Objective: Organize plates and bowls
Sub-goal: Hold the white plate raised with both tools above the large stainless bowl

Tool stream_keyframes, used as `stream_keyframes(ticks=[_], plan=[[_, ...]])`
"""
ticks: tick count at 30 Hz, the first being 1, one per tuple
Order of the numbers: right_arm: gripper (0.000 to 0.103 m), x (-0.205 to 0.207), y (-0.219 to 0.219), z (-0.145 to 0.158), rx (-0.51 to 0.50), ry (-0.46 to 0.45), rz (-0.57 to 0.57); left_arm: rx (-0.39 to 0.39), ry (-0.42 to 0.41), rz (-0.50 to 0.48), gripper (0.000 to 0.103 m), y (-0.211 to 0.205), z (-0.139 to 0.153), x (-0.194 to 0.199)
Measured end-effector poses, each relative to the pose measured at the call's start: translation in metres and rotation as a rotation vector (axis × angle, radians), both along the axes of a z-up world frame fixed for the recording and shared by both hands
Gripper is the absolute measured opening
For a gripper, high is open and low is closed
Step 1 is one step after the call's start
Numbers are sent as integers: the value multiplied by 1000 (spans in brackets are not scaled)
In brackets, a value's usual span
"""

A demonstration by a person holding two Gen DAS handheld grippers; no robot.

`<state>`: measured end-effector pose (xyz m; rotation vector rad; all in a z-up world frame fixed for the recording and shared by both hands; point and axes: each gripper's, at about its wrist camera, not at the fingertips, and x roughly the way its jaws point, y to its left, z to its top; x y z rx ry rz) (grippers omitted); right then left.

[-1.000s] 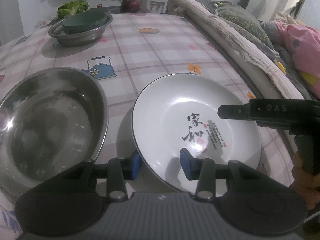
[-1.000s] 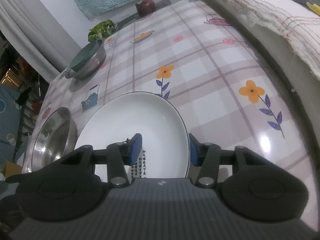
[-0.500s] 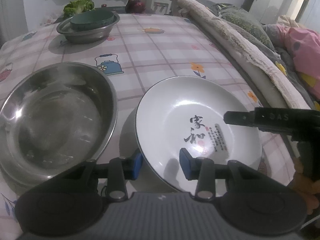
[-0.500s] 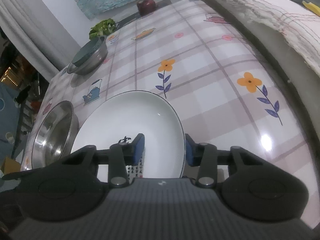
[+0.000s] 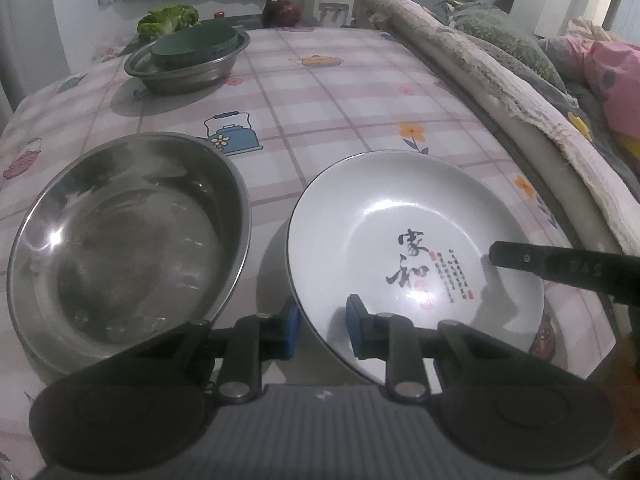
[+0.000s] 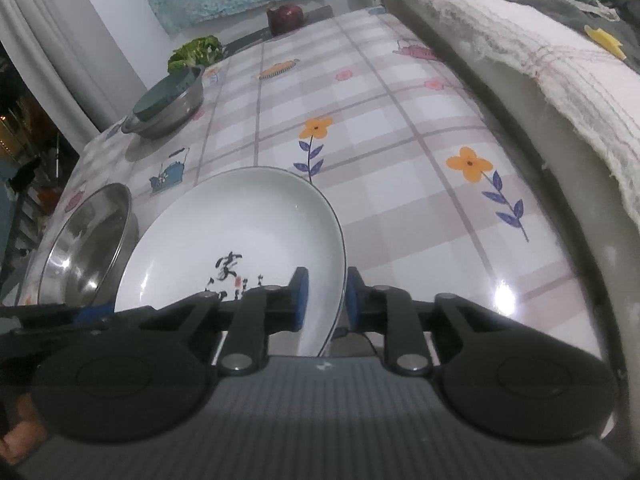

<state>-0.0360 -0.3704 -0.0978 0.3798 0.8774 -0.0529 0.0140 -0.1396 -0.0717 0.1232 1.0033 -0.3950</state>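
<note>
The white plate [image 5: 416, 248] with black calligraphy is sitting on the checked tablecloth [image 5: 328, 92], near the table's front edge, and both grippers are taking it by the rim from two sides. The left gripper [image 5: 322, 326] is closing its blue pads around the plate's near-left rim, with the rim between them, but I cannot tell if they are pressing yet. The right gripper [image 6: 325, 300] is clamped on the plate's right rim, one pad inside and one outside. In my judgement, two grips on opposite edges are keeping the wide, smooth plate level for a lift. Just beside the plate, on its left, the big steel bowl [image 5: 124, 240] is standing empty; it looks a likely place for stacking, but its rim is very close and could be knocked. Far behind the plate, a second steel bowl [image 5: 188, 62] is holding a dark green bowl [image 5: 196, 42], with broccoli [image 5: 168, 20] behind it. To the plate's right, the bedding [image 5: 500, 80] is rising along the table edge.
</note>
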Motion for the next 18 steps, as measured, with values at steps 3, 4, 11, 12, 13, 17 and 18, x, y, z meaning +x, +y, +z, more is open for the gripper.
stream_keyframes(ticks=[3, 4, 11, 12, 13, 17, 18], plan=[[16, 0, -1, 0, 1, -1, 0, -4, 22, -8, 26, -2, 2, -6], [16, 0, -3, 0, -3, -2, -5, -9, 30, -22, 26, -4, 3, -9], [16, -3, -20, 1, 22, -6, -50, -22, 38, -65, 27, -10, 3, -19], [16, -4, -19, 1, 16, -7, -49, -20, 36, -62, 27, -10, 3, -17], [16, -5, -18, 1, 15, -6, -48, -13, 28, -59, 27, -10, 3, -16], [17, -9, -17, -2, 25, 3, -46, 12, -4, -52, 26, -12, 5, -13], [17, -10, -17, -2, 25, 1, -47, 11, -3, -51, 27, -12, 5, -11]])
